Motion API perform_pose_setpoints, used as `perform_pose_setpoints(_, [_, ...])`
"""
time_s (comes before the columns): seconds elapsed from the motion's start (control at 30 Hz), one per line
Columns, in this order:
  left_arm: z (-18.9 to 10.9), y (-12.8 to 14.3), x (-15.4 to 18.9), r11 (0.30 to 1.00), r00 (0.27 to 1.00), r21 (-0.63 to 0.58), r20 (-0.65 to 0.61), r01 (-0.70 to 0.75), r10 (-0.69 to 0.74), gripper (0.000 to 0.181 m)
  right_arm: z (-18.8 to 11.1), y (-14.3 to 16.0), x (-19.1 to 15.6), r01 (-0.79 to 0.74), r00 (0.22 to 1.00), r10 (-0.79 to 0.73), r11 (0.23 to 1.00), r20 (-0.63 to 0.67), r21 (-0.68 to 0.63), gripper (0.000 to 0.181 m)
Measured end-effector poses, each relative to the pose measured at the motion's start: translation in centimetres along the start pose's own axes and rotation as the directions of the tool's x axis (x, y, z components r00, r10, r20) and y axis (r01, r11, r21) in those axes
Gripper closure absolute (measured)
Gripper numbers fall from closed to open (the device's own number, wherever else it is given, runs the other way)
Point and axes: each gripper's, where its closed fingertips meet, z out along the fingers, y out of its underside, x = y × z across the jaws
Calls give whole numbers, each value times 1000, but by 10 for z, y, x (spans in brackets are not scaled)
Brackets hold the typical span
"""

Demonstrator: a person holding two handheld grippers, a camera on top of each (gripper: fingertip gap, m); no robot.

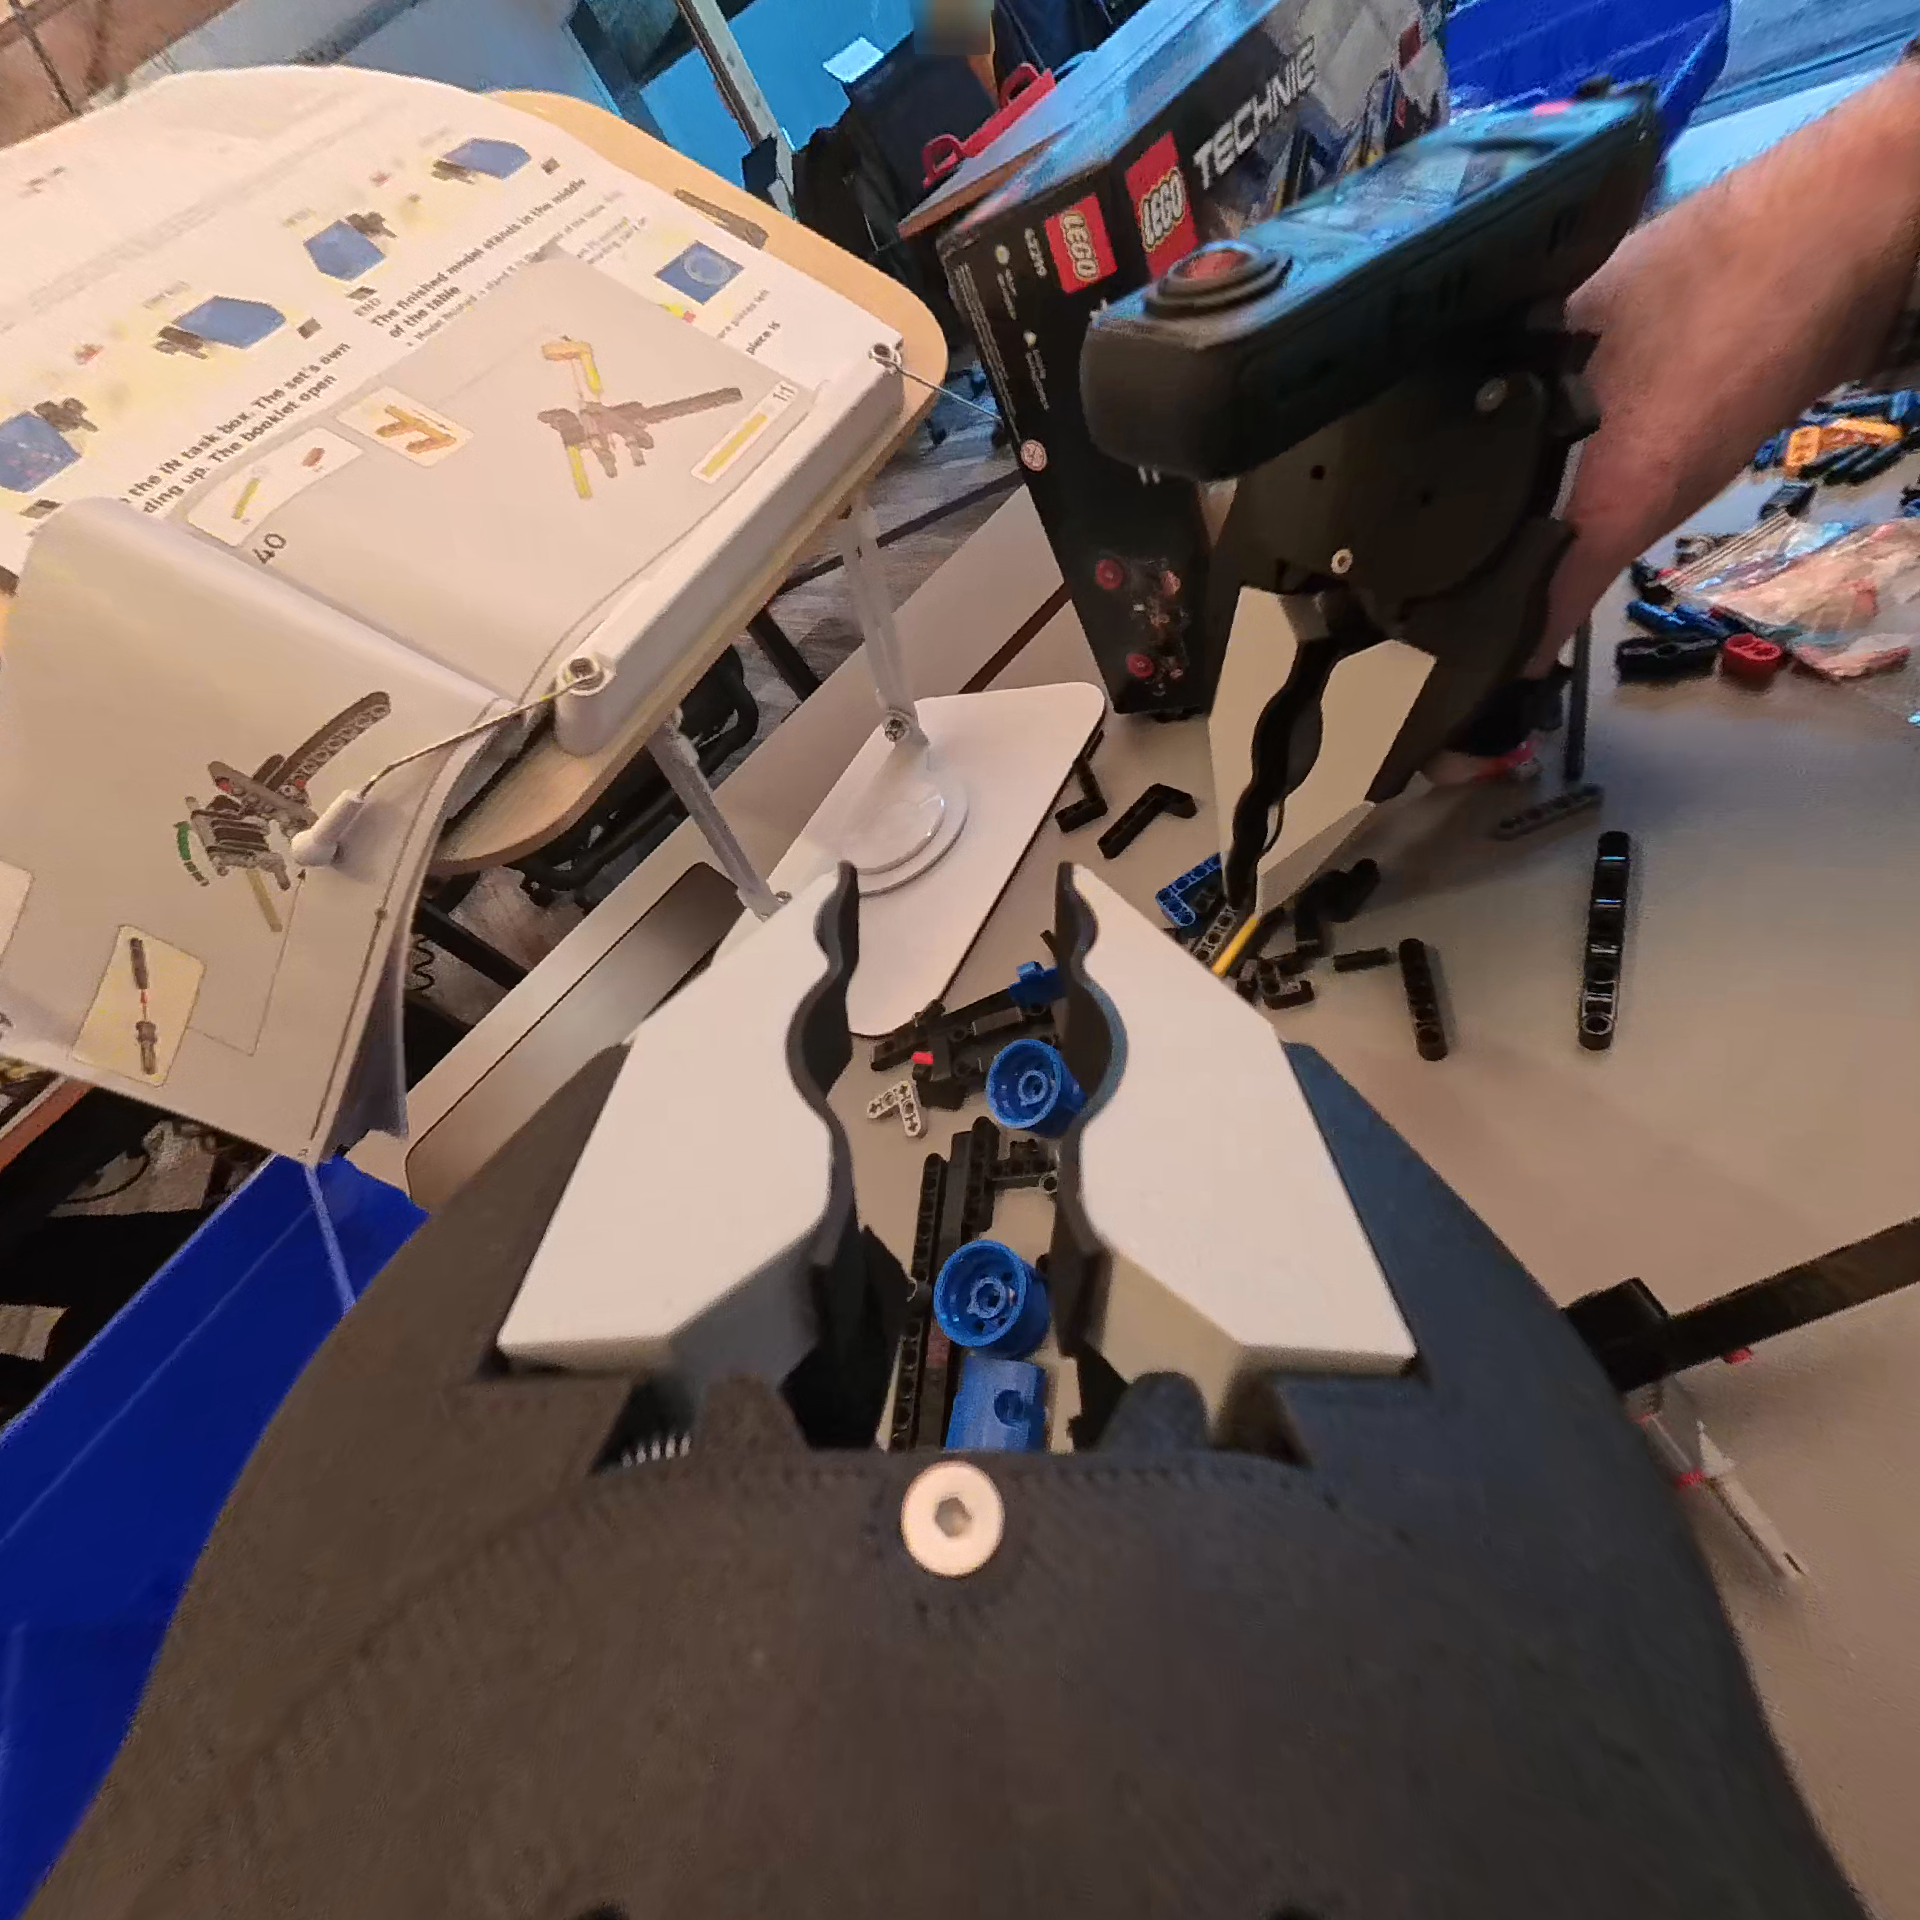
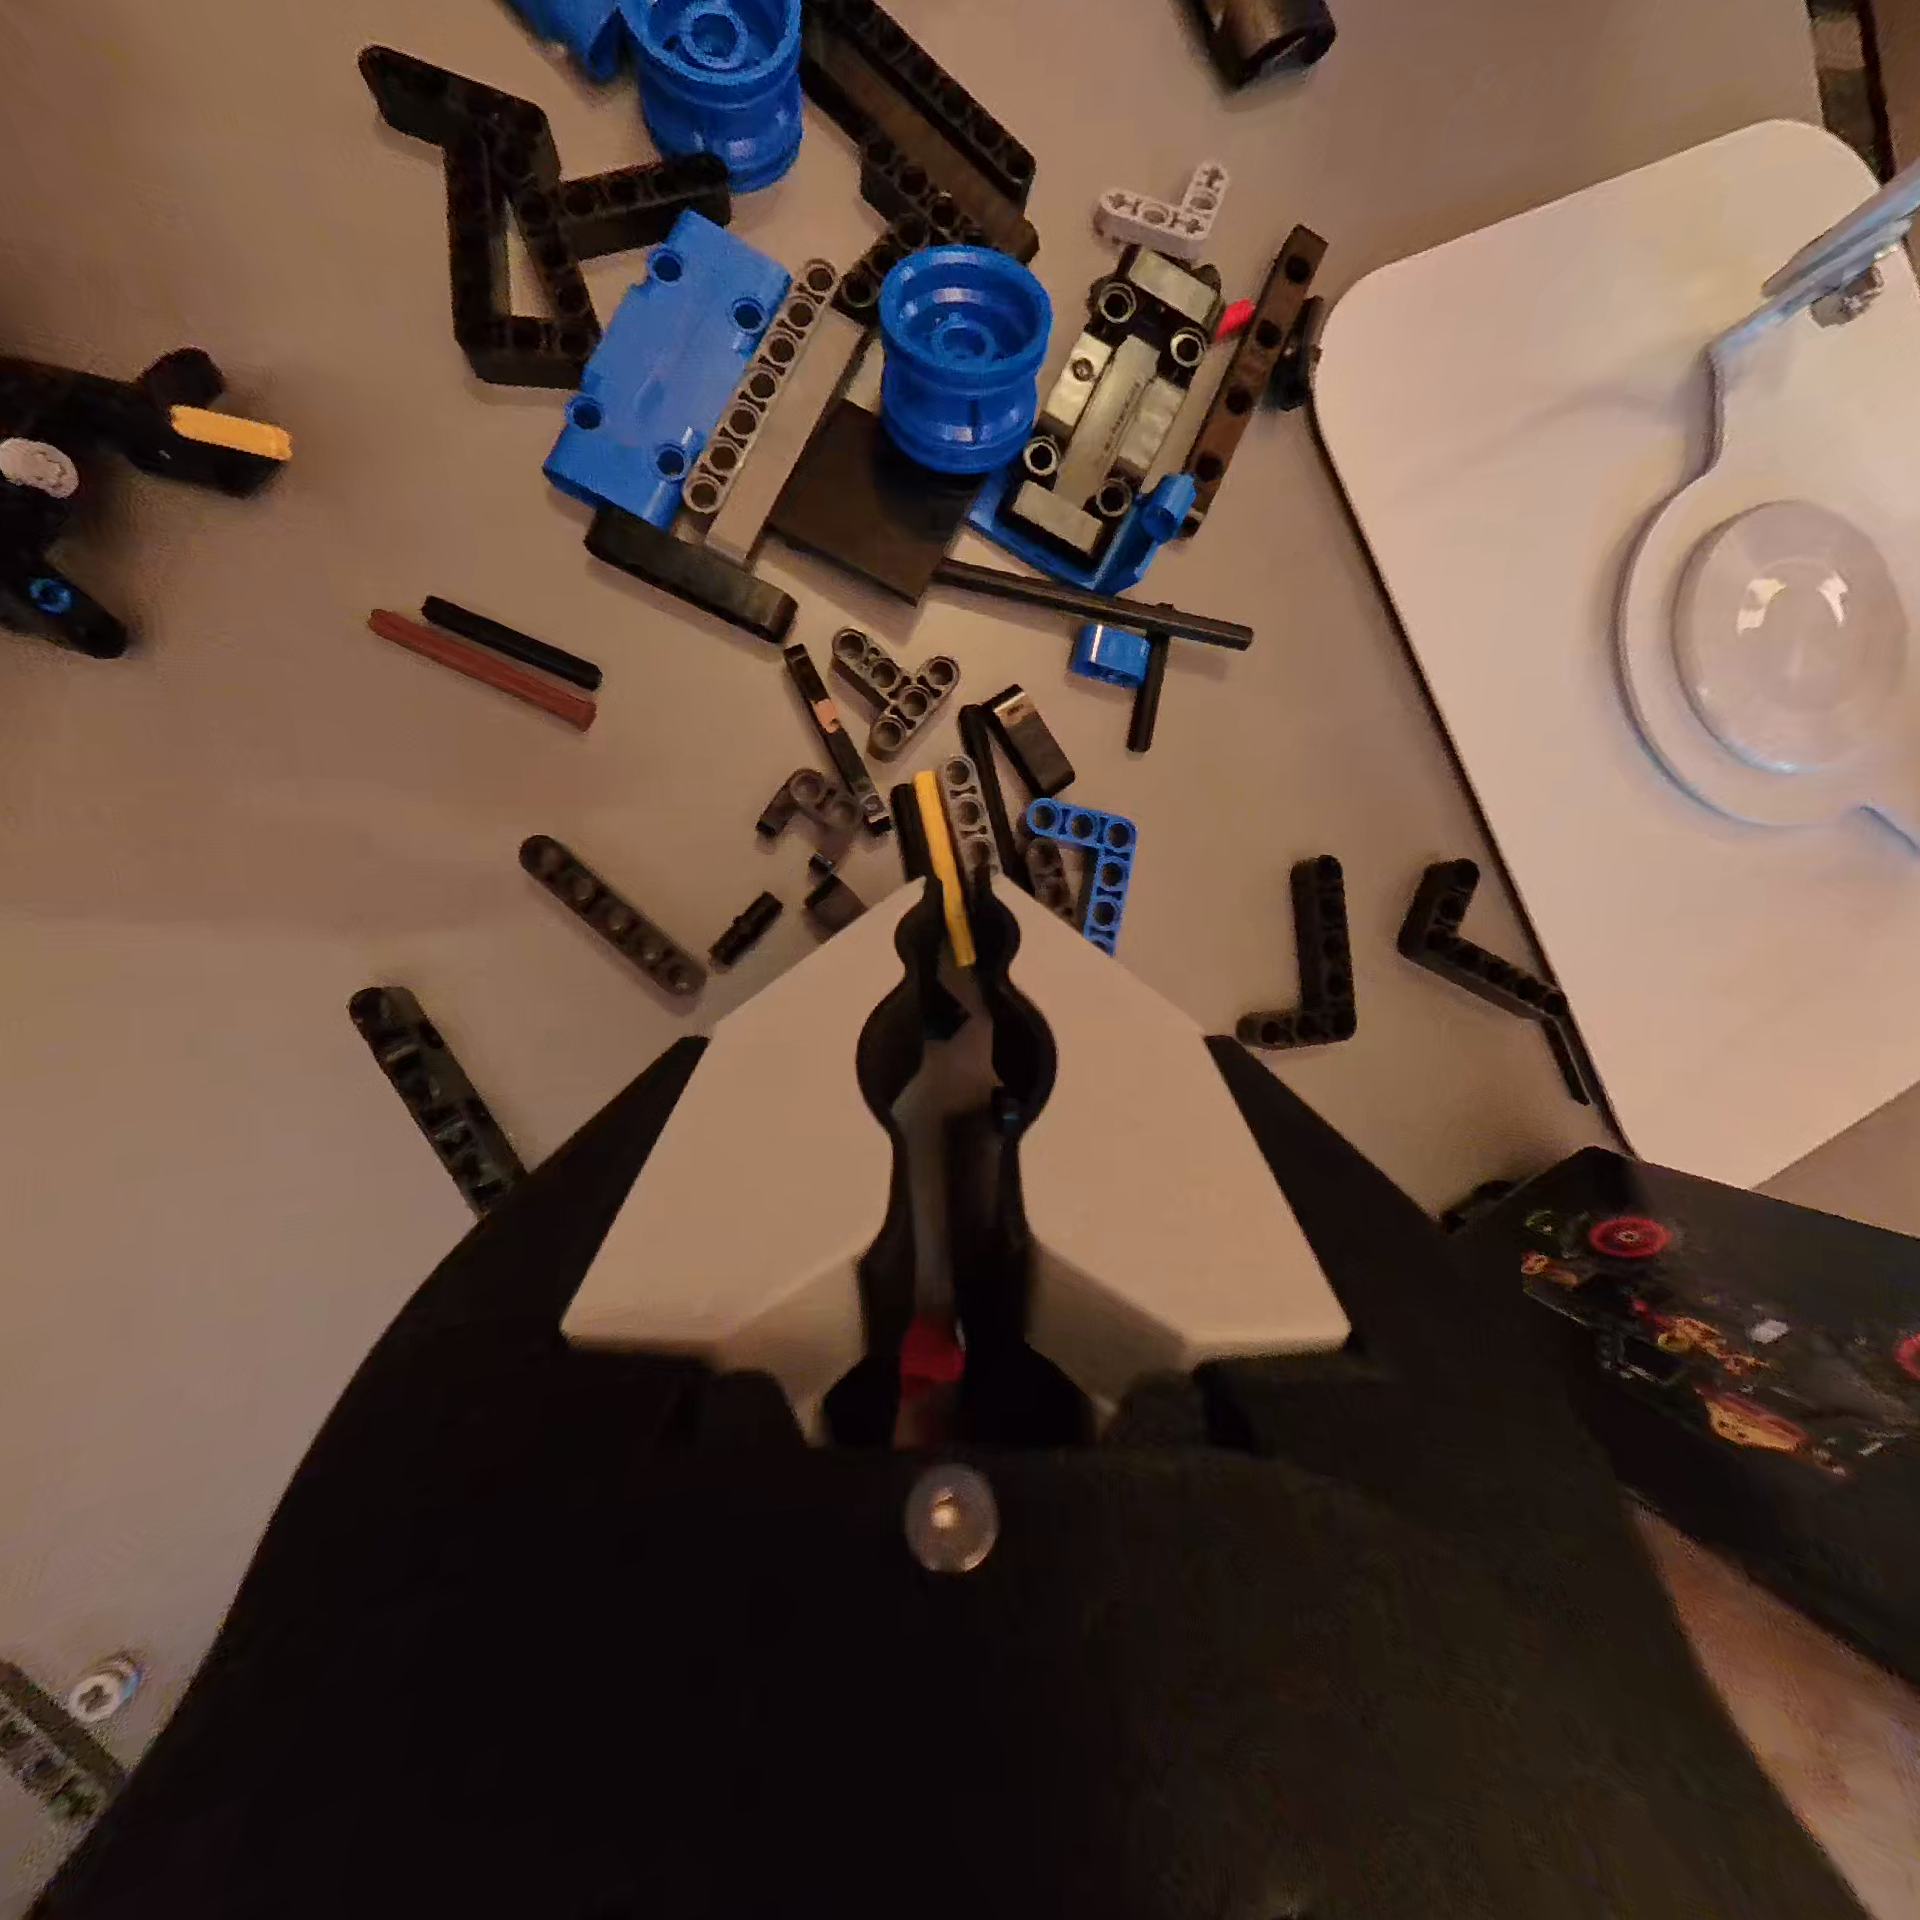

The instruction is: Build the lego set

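Observation:
Loose Lego Technic parts lie on the grey table [image 2: 208,831]: black beams, two blue wheel hubs [image 2: 961,358] [image 1: 1029,1086], a blue panel [image 2: 665,364] and a yellow axle [image 2: 943,883]. My right gripper [image 2: 956,888] points down at the table, its fingers closed around the yellow axle, with a black axle just beside it. It also shows in the left wrist view [image 1: 1247,894], held by a hand. My left gripper [image 1: 961,914] is open and empty above the pile, with the blue hubs showing between its fingers.
An open instruction booklet [image 1: 468,447] sits on a stand whose white base [image 1: 987,748] [image 2: 1558,416] borders the pile. The black set box [image 1: 1143,312] stands behind. A blue bin [image 1: 156,1455] is at the left. A small black sub-assembly [image 2: 104,457] lies apart. More parts and bags [image 1: 1787,603] lie far right. Across from one pair of fingers to the other is roughly 15 centimeters.

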Motion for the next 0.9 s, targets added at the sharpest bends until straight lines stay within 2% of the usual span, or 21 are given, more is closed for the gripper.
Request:
perform_pose_setpoints(0.13, [-3, -2, -4, 1000, 1000, 12, 6, 10, -10, 145, 1, 1, 0, -11, 999, 11, 1000, 31, -4, 175])
perform_pose_setpoints(0.33, [-3, -1, -6, 1000, 1000, 11, 4, 20, -20, 144, 0, 1, -7, 0, 998, 0, 1000, 69, 2, 180])
perform_pose_setpoints(0.63, [-3, -2, -4, 1000, 1000, 18, -4, 14, -14, 144, 4, 1, 5, -26, 999, 25, 1000, 38, 14, 177])
perform_pose_setpoints(0.9, [-3, -1, -4, 1000, 1000, 20, -12, 19, -19, 144, 0, 0, -7, -29, 991, 26, 999, 132, 22, 174])
